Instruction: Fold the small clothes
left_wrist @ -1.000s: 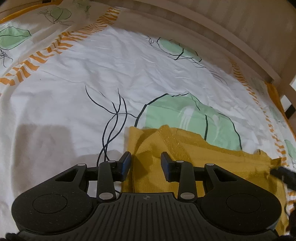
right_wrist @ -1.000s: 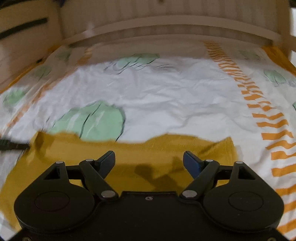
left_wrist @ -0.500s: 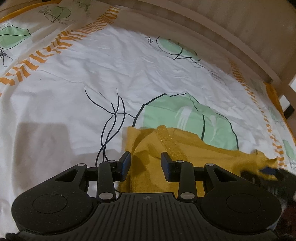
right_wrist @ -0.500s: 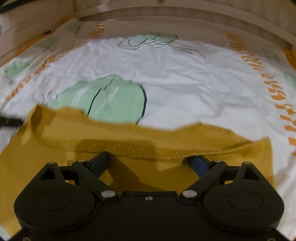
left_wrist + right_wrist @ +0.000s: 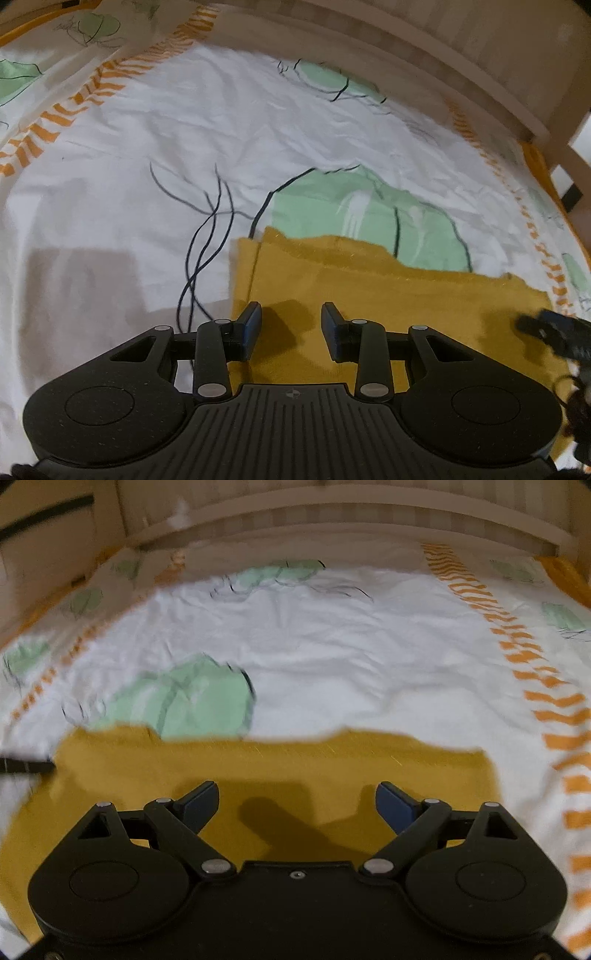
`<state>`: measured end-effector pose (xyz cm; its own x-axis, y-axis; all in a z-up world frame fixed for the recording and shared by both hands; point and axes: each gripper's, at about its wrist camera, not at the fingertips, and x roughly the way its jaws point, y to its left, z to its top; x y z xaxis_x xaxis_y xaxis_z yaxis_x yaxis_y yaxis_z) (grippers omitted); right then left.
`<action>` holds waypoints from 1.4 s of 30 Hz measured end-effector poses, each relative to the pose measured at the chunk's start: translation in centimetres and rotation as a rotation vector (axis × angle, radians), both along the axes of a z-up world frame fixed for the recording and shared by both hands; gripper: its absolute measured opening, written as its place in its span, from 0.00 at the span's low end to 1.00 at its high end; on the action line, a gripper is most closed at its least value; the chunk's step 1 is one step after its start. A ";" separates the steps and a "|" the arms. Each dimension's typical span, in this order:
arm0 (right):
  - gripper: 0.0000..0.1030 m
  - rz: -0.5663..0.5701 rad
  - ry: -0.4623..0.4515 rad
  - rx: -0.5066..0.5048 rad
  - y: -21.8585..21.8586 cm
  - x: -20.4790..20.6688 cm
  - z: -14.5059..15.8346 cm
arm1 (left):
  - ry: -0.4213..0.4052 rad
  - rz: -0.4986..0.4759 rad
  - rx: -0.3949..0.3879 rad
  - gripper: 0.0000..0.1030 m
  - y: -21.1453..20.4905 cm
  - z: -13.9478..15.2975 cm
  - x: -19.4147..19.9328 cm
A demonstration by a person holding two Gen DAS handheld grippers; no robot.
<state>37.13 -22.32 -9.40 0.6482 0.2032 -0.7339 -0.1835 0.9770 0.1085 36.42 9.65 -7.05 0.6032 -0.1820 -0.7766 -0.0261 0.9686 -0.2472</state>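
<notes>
Mustard-yellow garment [image 5: 369,295] lies flat on the bedsheet [image 5: 184,147] in the left wrist view, spread across the lower middle and right of the frame, its upper edge overlapping a green leaf print [image 5: 351,214] on the sheet. Left gripper [image 5: 291,326] sits above the garment near its left edge — jaws parted with a moderate gap, nothing pinched between the pads, yellow fabric visible through the gap. Thin black line print [image 5: 207,236] runs down the sheet just left of the garment. Right gripper shows as a dark blurred shape at the far right edge [image 5: 554,328], over the garment's right end. Pale wooden bed frame [image 5: 443,74] curves behind the sheet. Right wrist view is motion-blurred: same garment [image 5: 277,768] fills the lower part of the frame as a wide band, top edge ragged, right end stopping short of the orange dashed stripe [image 5: 535,672] printed on the sheet. Right gripper [image 5: 297,805] has jaws spread wide — no cloth between the pads, its shadow falling on the fabric below. Left gripper pokes in as a dark bar at the left edge [image 5: 26,766], beside the garment's left end. Green leaf print [image 5: 192,701] sits just beyond the garment's top edge.
</notes>
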 end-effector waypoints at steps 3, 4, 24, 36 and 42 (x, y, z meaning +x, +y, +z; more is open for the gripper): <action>0.90 -0.011 0.014 -0.083 -1.7 -1.5 -0.8 | 0.032 0.008 0.044 0.33 0.2 -0.6 0.0; 0.91 -0.024 0.017 -0.091 -2.6 -2.0 -1.1 | 0.038 0.012 0.051 0.34 0.3 -0.8 0.1; 0.92 -0.114 0.195 0.144 -9.1 -8.1 -0.6 | 0.089 -0.171 0.044 0.34 -3.4 0.9 -6.0; 1.00 -0.061 0.236 0.146 -9.2 -8.3 -1.4 | 0.081 -0.140 0.121 0.43 -4.4 -0.7 -10.3; 1.00 -0.041 0.242 0.109 -8.7 -8.3 -1.4 | 0.035 -0.156 0.128 0.67 -5.7 -1.2 -10.9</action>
<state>28.87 -31.05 -10.83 0.4657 0.2668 -0.8438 -0.0998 0.9632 0.2495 25.51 3.99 -8.30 0.5478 -0.1696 -0.8193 0.1206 0.9850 -0.1232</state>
